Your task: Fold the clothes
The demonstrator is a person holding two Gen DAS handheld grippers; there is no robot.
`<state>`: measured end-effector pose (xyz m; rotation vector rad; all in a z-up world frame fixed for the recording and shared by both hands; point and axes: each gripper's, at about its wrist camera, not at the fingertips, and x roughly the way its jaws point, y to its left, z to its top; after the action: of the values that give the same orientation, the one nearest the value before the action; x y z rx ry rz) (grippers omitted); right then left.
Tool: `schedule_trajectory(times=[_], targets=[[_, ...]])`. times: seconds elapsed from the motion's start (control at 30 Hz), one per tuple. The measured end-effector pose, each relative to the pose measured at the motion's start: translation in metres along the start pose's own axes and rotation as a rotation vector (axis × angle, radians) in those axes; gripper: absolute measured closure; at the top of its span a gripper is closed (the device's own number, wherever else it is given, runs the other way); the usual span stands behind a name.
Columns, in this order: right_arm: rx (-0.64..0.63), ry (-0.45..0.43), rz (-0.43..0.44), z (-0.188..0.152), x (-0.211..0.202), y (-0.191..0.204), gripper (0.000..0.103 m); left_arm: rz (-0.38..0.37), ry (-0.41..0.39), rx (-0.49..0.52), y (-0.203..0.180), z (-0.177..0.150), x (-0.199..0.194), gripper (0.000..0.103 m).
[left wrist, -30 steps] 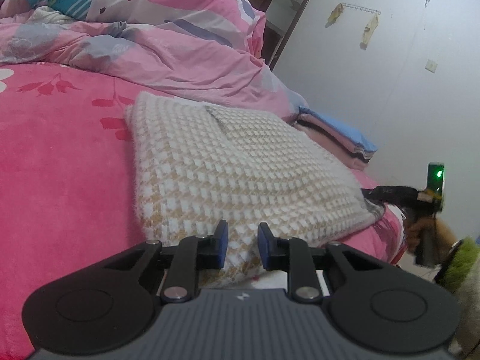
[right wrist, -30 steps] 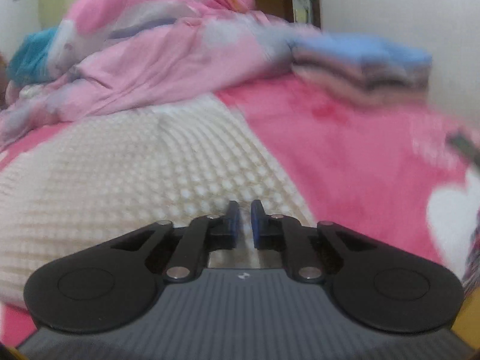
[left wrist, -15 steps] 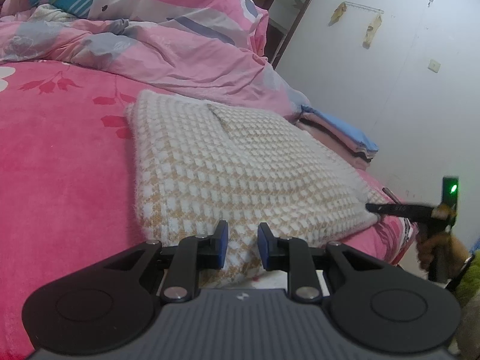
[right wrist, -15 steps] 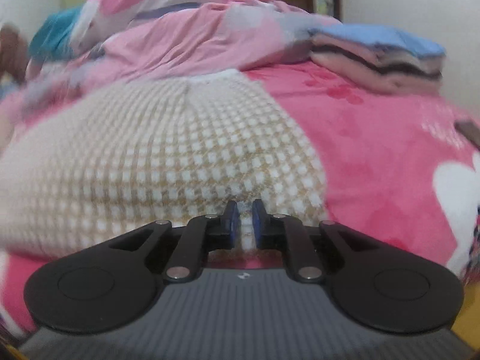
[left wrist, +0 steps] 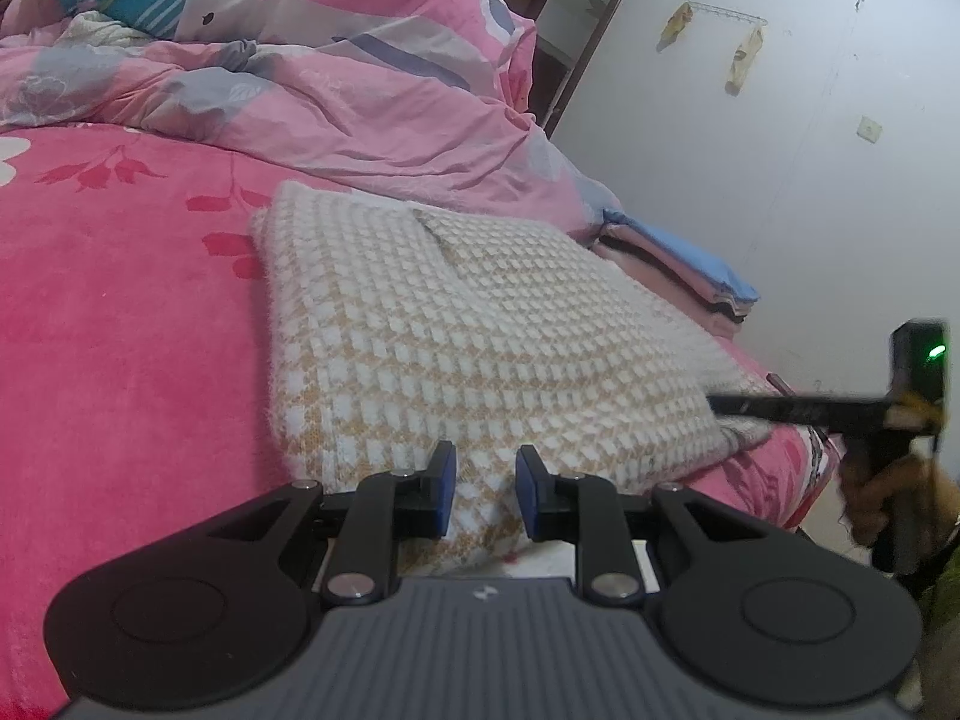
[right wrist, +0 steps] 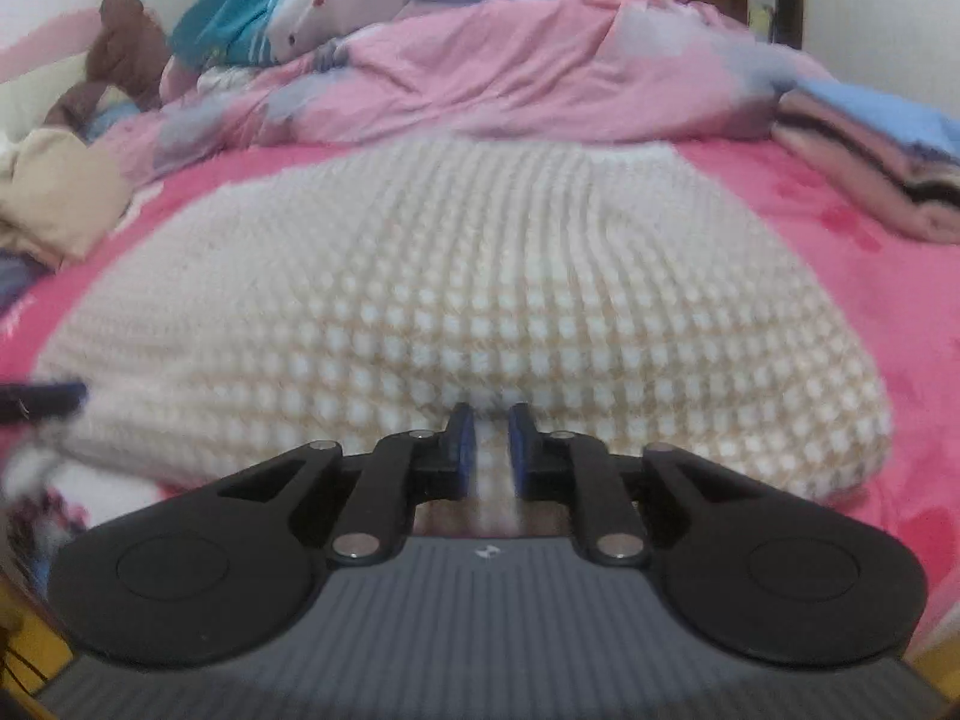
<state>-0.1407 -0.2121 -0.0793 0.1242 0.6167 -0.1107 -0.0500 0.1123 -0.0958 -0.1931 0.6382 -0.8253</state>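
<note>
While the cream and tan sweater [left wrist: 480, 348] lies folded into a fat square in the middle of the pink bed [left wrist: 120, 312], both tools wait at its near edge, and this is where things could slip. The left gripper [left wrist: 482, 495] sits at about 6 o'clock in its own view, its blue pads spread a little apart with nothing between them, just in front of the sweater's near edge. The right gripper [right wrist: 487, 447] is also at 6 o'clock in its view, its pads parted by only a thin gap and holding nothing that I can see. If one tool grabs only the top layer, the thick fold could open up and flop. If the two tools pull at different times, the square could go crooked. The knit looks soft, fuzzy and puffy, with little checked bumps, so it may spring back. The bed cover looks plush and could drag on the wool. A crumpled pink quilt [left wrist: 336, 78] sits at 12 o'clock, thin and wrinkly. A neat stack of folded clothes [right wrist: 870, 156] rests at 2 o'clock in the right view, flat and layered, well apart from the sweater.
</note>
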Motion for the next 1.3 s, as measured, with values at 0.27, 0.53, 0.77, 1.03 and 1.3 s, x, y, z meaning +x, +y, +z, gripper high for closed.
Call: schedule_trajectory(times=[0.27,0.53,0.77,1.03,1.3], targets=[[-0.163,0.023,0.120,-0.012,0.019,0.046,0.091,-0.003,-0.008,0.000,0.001,-0.002,0.000,0.080],[-0.146,-0.005,0.185,0.011,-0.012,0.062,0.089,-0.005,-0.009,0.000,0.003,-0.002,0.001,0.080],[-0.174,0.076,0.181,0.000,0.012,0.071,0.088,0.000,-0.009,0.001,0.001,-0.001,0.001,0.079],[-0.221,0.066,0.223,-0.006,0.008,0.104,0.088,0.002,-0.009,0.003,0.001,-0.002,0.001,0.079],[-0.203,-0.008,0.256,0.007,-0.014,0.117,0.087,0.004,-0.013,0.005,0.001,-0.003,0.001,0.079]])
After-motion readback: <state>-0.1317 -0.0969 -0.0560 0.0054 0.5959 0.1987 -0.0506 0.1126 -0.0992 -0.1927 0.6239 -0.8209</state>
